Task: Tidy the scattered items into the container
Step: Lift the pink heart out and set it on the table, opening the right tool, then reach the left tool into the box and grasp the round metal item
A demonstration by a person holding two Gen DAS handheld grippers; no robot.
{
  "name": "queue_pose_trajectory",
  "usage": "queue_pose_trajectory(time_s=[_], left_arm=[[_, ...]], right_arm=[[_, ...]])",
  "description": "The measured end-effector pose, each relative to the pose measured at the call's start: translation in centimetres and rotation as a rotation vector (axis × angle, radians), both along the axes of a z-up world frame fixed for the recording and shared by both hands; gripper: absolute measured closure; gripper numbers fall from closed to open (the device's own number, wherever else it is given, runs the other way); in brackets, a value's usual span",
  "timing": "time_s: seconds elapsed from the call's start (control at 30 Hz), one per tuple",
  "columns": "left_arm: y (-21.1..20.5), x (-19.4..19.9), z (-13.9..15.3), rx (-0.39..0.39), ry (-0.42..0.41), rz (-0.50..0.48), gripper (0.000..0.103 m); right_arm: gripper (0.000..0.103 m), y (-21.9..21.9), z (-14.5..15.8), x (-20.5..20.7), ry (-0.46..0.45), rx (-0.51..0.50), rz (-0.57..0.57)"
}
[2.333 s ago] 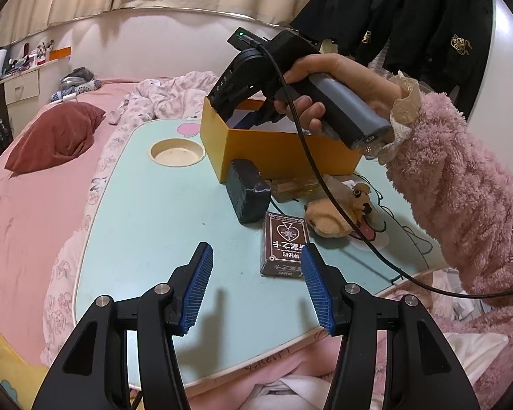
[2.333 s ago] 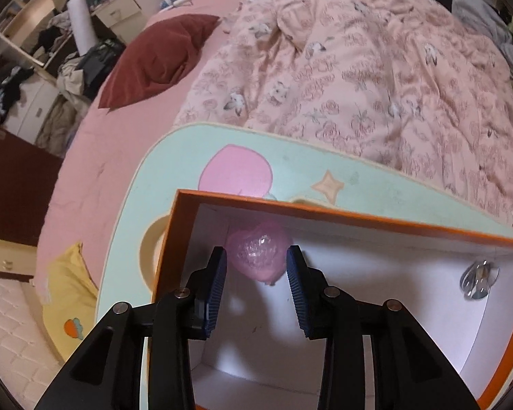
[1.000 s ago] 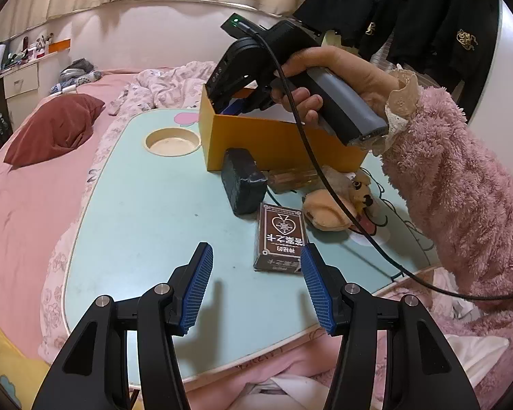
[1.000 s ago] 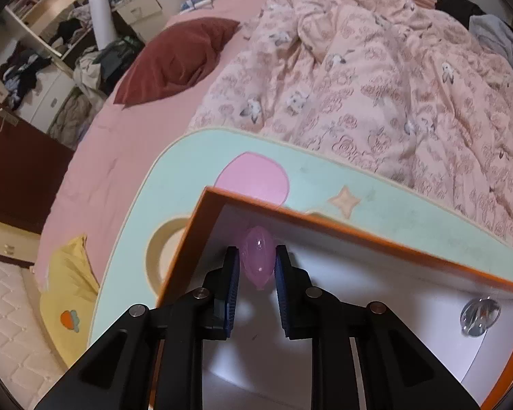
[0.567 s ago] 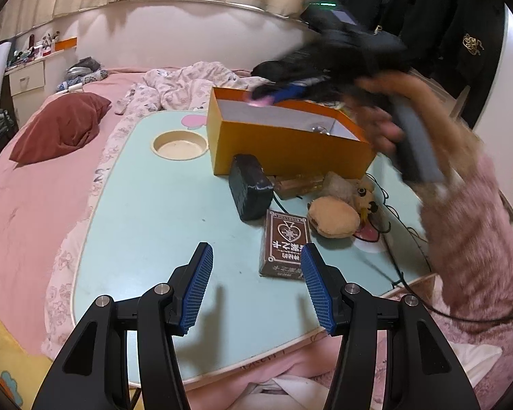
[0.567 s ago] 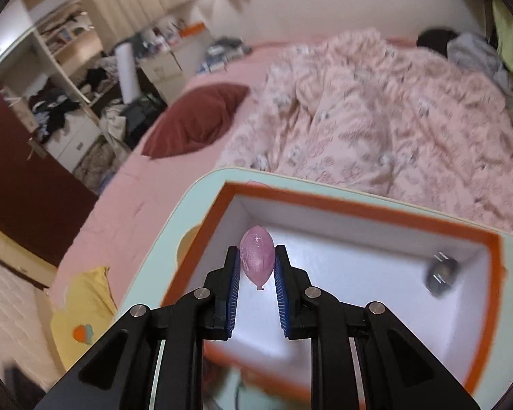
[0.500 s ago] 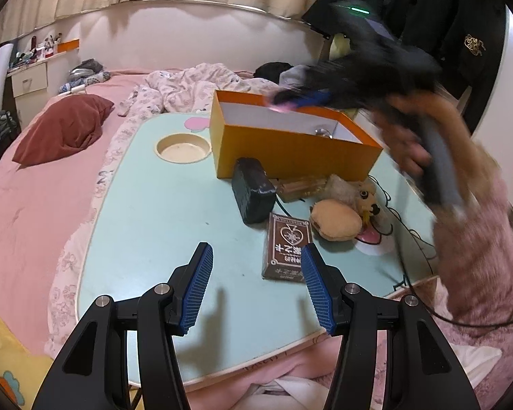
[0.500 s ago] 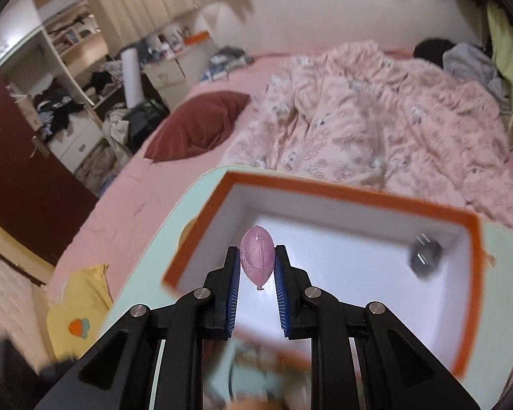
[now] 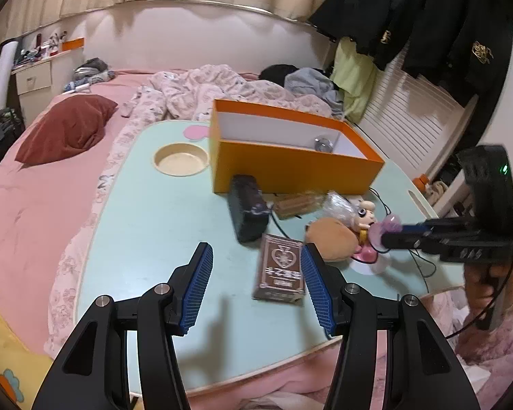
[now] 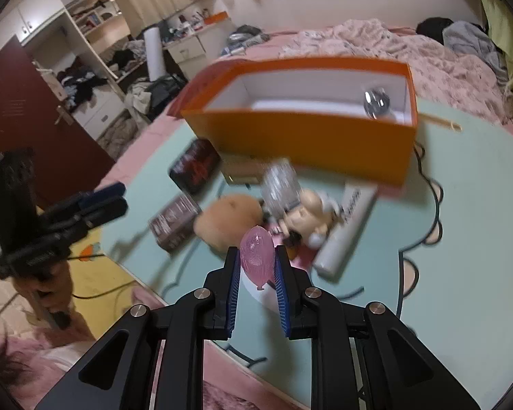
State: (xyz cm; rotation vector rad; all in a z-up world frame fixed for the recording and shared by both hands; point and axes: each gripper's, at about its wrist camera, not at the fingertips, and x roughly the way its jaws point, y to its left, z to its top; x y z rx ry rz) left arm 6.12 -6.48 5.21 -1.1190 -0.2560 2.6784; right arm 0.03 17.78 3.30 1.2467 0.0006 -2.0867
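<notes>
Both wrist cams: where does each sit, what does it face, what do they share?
Left wrist: sits behind the open left gripper, faces across the table to the orange box; right gripper and hand at right.
Right wrist: behind the right gripper, shut on a pink trinket, looking down at the clutter; left gripper at left.
Shared: box, card pack, plush.

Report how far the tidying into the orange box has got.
Barely started. Done: only a small shiny metal thing lies in the orange box. In hand: the right gripper is shut on a pink trinket, held over the table outside the box. The left gripper hangs open, holding nothing. Left on the table: black pouch, brown card box, tan plush, doll, white tube.
</notes>
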Motion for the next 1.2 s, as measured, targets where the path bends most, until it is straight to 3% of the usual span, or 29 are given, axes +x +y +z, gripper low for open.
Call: queue_pose_trajectory(time_s=[0.1, 0.27, 0.3, 0.33, 0.4, 0.53, 0.67, 0.83, 0.9, 0.97, 1.07, 1.2], left_arm=[[0.7, -0.1, 0.0, -0.017, -0.004, -0.006, 0.048], [1.1, -0.1, 0.0, -0.017, -0.010, -0.010, 0.048], [1.1, -0.2, 0.0, -0.020, -0.011, -0.009, 0.048], [1.1, -0.2, 0.0, -0.023, -0.011, -0.010, 0.048], [1.3, -0.3, 0.2, -0.029, -0.009, -0.009, 0.048], [2.2, -1.9, 2.2, -0.073, 0.009, -0.009, 0.048], [3.6, -5.7, 5.4, -0.048, 0.036, -0.082, 0.048], [7.7, -13.0, 7.1, -0.070, -0.073, -0.135, 0.049], [9.9, -15.6, 6.4, -0.076, -0.140, -0.162, 0.049], [12.5, -18.3, 4.9, -0.128, -0.206, -0.136, 0.049], [15.3, -20.7, 3.4, -0.196, -0.242, -0.133, 0.049], [17.2, -23.2, 2.1, -0.201, -0.305, -0.128, 0.049]], right_arm=[[0.085, -0.1, -1.4, -0.3, -0.019, 0.011, -0.006], [0.081, 0.5, -2.0, -0.5, 0.032, 0.002, -0.050], [0.074, 0.6, -1.8, -0.4, 0.053, 0.004, -0.058], [0.060, 0.7, -1.5, -0.2, 0.072, 0.002, -0.064], [0.049, 1.2, -0.7, 0.2, 0.116, -0.020, -0.085], [0.049, 2.2, 0.5, 0.5, 0.174, -0.038, -0.113], [0.049, 3.1, 1.0, 0.9, 0.211, -0.024, -0.137], [0.049, 4.1, 1.3, 1.4, 0.221, -0.053, -0.156], [0.049, 4.4, 1.3, 1.6, 0.226, -0.078, -0.159], [0.049, 4.7, 1.2, 1.8, 0.234, -0.098, -0.172], [0.049, 5.1, 1.1, 1.8, 0.239, -0.128, -0.195], [0.049, 5.7, 0.9, 1.9, 0.221, -0.151, -0.196]])
